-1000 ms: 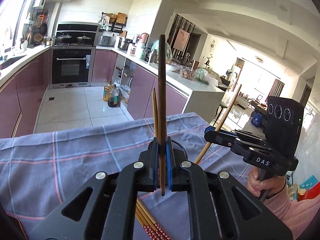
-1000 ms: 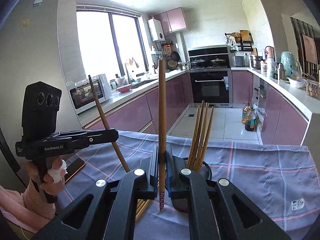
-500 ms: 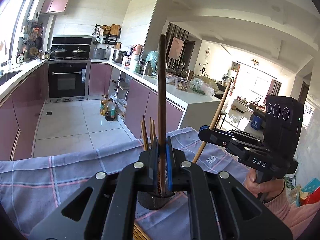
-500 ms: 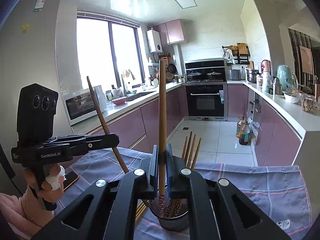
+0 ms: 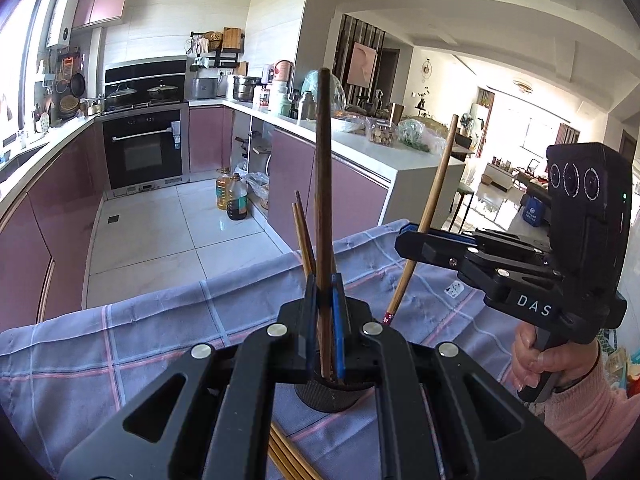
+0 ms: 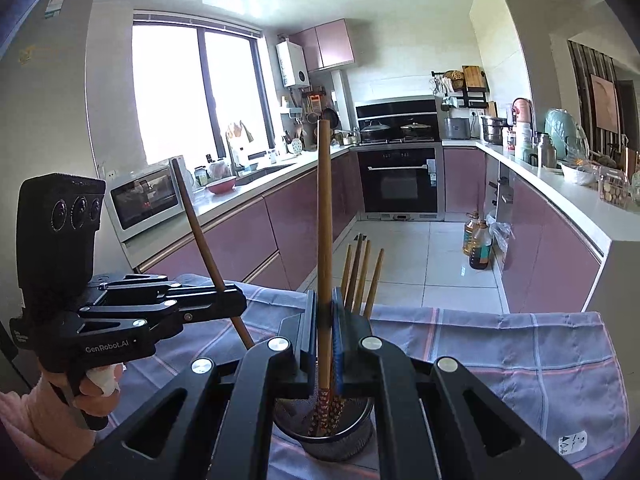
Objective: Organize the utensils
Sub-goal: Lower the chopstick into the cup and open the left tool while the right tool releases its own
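- Left wrist view: pinching a dark chopstick with the left gripper, fingers pressed tight on it.
- Holding that stick almost straight up, with its low end hanging at the mouth of the black mesh cup.
- Showing a few more thin chopsticks standing in the cup, leaning to the left of the dark stick.
- Showing the right gripper to the right of the cup, squeezing a lighter chopstick that is tilting, top away from the cup.
- Gripping the right tool's handle with a hand in a pink sleeve, well to the right of the cup.
- Resting the cup on a blue checked cloth.
- Leaving some loose chopsticks lying flat on the cloth, just in front of the cup.
- Right wrist view: pinching the lighter stick upright, its patterned tip reaching down into the cup.
- Showing the left gripper to the left of the cup, clamping its leaning stick, with the other hand holding the handle.
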Tool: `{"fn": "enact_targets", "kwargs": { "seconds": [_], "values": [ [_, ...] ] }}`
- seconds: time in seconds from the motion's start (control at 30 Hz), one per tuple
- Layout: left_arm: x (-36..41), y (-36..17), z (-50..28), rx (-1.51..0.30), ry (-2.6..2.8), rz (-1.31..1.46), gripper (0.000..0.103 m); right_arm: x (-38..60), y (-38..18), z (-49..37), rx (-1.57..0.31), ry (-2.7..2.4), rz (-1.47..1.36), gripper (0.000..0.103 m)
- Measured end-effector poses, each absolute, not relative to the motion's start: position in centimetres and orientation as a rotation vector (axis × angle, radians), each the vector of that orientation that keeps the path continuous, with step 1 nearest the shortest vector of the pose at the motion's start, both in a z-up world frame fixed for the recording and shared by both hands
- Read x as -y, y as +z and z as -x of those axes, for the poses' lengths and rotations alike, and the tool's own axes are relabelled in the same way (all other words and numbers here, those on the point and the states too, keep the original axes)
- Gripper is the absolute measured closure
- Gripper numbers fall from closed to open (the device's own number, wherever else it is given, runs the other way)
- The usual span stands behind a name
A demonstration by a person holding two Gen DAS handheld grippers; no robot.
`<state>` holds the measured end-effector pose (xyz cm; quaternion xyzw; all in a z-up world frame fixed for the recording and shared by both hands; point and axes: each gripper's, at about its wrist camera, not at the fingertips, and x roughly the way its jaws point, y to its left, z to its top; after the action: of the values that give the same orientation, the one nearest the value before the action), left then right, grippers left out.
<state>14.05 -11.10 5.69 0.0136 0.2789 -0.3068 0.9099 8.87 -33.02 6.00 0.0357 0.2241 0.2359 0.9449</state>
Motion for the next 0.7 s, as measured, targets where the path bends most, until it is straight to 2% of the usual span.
{"fn": "enact_targets", "kwargs": {
  "seconds": [0.7],
  "values": [
    [13.1,1.3,-17.0,-0.731,-0.652,-0.097,0.095,32.4,1.0,-12.1,-0.682,0.478,-0.066,0.097]
  ]
}}
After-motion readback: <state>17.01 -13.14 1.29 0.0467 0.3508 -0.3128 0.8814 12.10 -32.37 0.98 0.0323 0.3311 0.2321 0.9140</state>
